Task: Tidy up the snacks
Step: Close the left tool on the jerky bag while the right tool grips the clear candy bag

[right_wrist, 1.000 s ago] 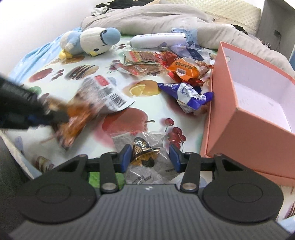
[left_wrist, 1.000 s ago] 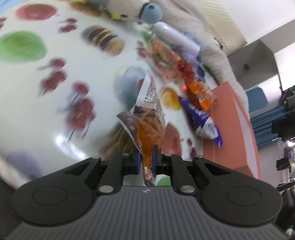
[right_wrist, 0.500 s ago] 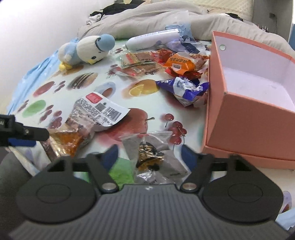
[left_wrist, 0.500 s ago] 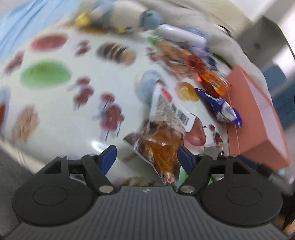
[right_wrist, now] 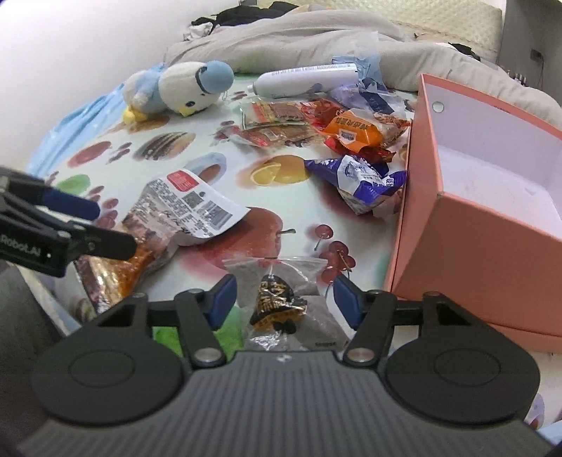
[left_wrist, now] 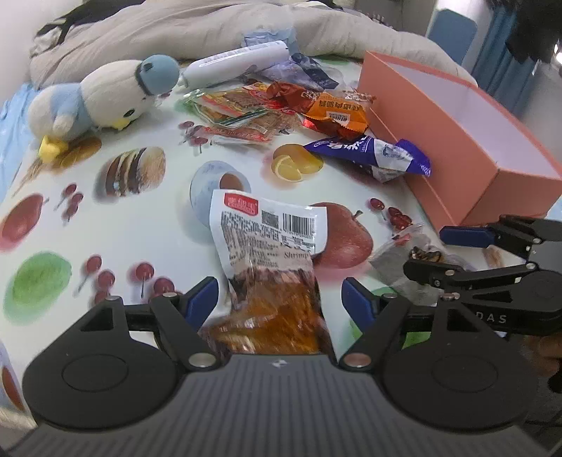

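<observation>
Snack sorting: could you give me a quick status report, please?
Left gripper open, jaws just widened, shrimp snack bag lying loose between them. Right gripper open, closing in around clear zip bag. Pink box empty; nothing blocking.

A plush bird (left_wrist: 105,95) lies on the fruit-print cloth (left_wrist: 116,225), far ahead-left of the tool, before a rumpled grey blanket (left_wrist: 168,31).

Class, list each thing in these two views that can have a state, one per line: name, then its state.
Pink box: open, empty as far as visible.
Shrimp snack packet: sealed, lying flat between the left gripper pads, untouched.
Clear zip bag: zipped shut, lying between the right gripper pads.
Left gripper: open, jaws just opened.
Right gripper: open, jaws just closing.
White tube: capped, lying down.
</observation>
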`<action>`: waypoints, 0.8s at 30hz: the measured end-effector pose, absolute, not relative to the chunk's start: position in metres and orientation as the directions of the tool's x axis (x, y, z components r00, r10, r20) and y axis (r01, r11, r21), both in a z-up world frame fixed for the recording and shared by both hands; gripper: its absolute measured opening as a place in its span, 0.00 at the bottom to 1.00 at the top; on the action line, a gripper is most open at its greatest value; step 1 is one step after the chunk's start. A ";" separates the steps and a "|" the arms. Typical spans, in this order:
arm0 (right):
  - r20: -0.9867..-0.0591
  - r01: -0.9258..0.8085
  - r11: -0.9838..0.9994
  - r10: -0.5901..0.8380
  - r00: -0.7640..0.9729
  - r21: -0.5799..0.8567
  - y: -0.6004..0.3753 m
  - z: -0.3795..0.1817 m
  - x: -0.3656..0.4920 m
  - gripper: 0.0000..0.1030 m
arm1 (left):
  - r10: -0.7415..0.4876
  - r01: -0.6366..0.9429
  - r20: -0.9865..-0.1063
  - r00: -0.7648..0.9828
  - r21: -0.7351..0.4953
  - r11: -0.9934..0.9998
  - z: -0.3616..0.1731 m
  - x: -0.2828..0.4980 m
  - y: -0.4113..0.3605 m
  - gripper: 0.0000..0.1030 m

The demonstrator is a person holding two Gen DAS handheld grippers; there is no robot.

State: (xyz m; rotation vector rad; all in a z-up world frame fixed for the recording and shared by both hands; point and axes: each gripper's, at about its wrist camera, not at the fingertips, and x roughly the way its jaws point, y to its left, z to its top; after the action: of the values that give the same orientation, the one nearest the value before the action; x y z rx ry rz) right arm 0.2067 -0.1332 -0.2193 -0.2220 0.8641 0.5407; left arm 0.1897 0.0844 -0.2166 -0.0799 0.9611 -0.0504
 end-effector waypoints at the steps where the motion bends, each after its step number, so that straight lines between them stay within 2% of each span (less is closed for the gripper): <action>1: -0.774 -0.533 0.846 0.354 0.524 0.026 -0.132 -0.221 0.208 0.61 | -0.072 0.016 -0.821 0.567 -0.076 0.997 -0.219 0.193 0.084 0.78; 10: -0.797 -0.560 0.828 0.331 0.505 -0.010 -0.124 -0.232 0.212 0.60 | -0.058 0.041 -0.854 0.516 -0.042 0.998 -0.245 0.215 0.081 0.78; 12: -0.801 -0.559 0.829 0.319 0.507 -0.023 -0.122 -0.236 0.211 0.56 | -0.052 0.032 -0.864 0.501 -0.042 0.999 -0.252 0.218 0.081 0.78; 15: -0.796 -0.551 0.834 0.317 0.516 -0.025 -0.122 -0.239 0.209 0.58 | -0.033 -0.001 -0.877 0.479 -0.038 0.999 -0.262 0.220 0.082 0.77; 19: -0.793 -0.536 0.844 0.311 0.524 -0.024 -0.121 -0.238 0.208 0.53 | -0.041 -0.034 -0.863 0.504 -0.067 0.997 -0.262 0.218 0.085 0.66; 24: -0.759 -0.483 0.876 0.299 0.578 -0.023 -0.130 -0.228 0.207 0.49 | -0.008 -0.091 -0.846 0.534 -0.068 0.994 -0.252 0.212 0.082 0.59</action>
State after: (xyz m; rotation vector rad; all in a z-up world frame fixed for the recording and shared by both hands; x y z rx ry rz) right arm 0.2069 -0.1302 -0.2284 -0.2377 0.8380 0.4621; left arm 0.2124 0.0819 -0.2525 -0.1080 1.0070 0.0494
